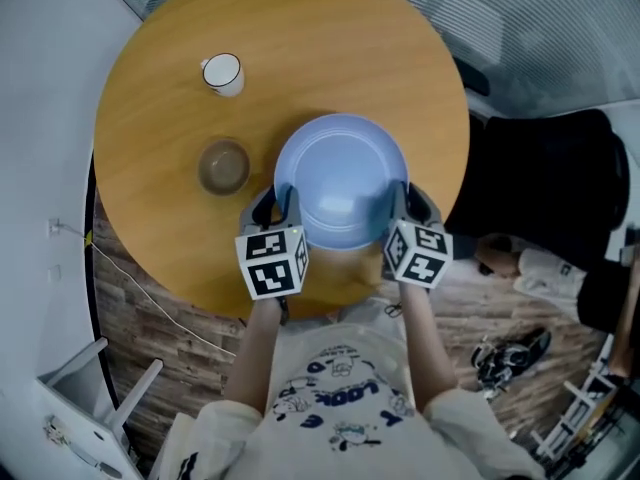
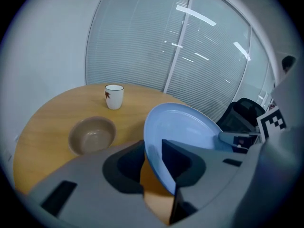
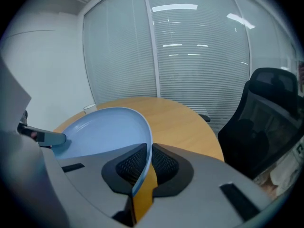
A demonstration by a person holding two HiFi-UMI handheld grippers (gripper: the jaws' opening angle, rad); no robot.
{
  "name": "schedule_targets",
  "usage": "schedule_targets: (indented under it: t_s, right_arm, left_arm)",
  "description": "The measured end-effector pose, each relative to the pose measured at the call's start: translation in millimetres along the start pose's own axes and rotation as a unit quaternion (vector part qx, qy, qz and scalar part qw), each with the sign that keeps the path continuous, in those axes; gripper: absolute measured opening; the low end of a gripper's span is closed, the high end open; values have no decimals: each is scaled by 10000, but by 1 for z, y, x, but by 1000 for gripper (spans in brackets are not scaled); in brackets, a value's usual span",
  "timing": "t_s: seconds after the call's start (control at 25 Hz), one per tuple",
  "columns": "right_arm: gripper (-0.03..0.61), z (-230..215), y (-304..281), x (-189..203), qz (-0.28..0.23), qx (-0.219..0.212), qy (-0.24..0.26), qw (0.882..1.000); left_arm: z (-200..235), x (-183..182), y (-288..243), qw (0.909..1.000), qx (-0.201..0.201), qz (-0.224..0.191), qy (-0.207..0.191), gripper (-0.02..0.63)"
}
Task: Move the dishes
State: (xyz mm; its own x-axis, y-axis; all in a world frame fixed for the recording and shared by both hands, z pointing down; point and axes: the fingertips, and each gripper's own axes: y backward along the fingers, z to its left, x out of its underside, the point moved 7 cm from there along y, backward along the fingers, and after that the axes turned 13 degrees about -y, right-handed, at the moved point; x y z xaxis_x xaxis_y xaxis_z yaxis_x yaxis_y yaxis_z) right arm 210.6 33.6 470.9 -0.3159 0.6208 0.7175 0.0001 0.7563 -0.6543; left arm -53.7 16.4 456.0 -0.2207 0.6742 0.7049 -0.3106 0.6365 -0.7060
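Both grippers are on the pale blue round plate (image 1: 340, 173), one at each side of its near edge. The right gripper (image 3: 151, 156) is nearly closed: its ribbed black pads pinch the thin rim between them, and the plate spreads away ahead and to that gripper's left. Below the pinch, a strip of the round wooden table (image 1: 300, 38) shows through the gap.

Over to the left gripper (image 2: 153, 152), and this one stands far wider. The rim slants across the gap, meeting the tip of the left jaw and lying against the inner face of the right jaw, so the plate is caught between the two. From here the plate fans out ahead and to the right, reaching the right gripper's tip on the far side.

The dull brown bowl (image 1: 223, 166) sits empty on the table just to the left of the left gripper, apart from the plate. Farther ahead on that same side stands the white mug (image 1: 223, 73) with a small brown mark, upright and well clear of the bowl.

To the right of the right gripper, past the table's edge, is a black office chair (image 3: 266, 122). Ahead of both runs a wall of pale slatted blinds (image 3: 199, 46).
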Motion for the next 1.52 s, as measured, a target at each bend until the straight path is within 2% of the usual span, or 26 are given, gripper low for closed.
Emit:
schedule_targets:
  t_s: [0.28,0.6,1.08,1.4,1.52]
  right_arm:
    - [34,-26,-15,-51,-214,119,-62,9997]
    - [34,-72,-56,-75,65,211,-129,9997]
    - [34,-110,-109,-68,598,375,-119,9974]
    - [34,-116,-120,-61,638,478,-16,9968]
    - [37,-112,-118,-64,523,454,77,9976]
  left_arm:
    - [-22,-54,-30,9995,150,-145,-231,112]
    - [-53,-84,-86,9996,167,7,-239,112]
    - [-70,-79,-151,9985,198,475,-184,112]
    - [-75,-68,-170,9976,286,599,-182,114]
    - [-73,-70,-167,9983,305,478,-102,118]
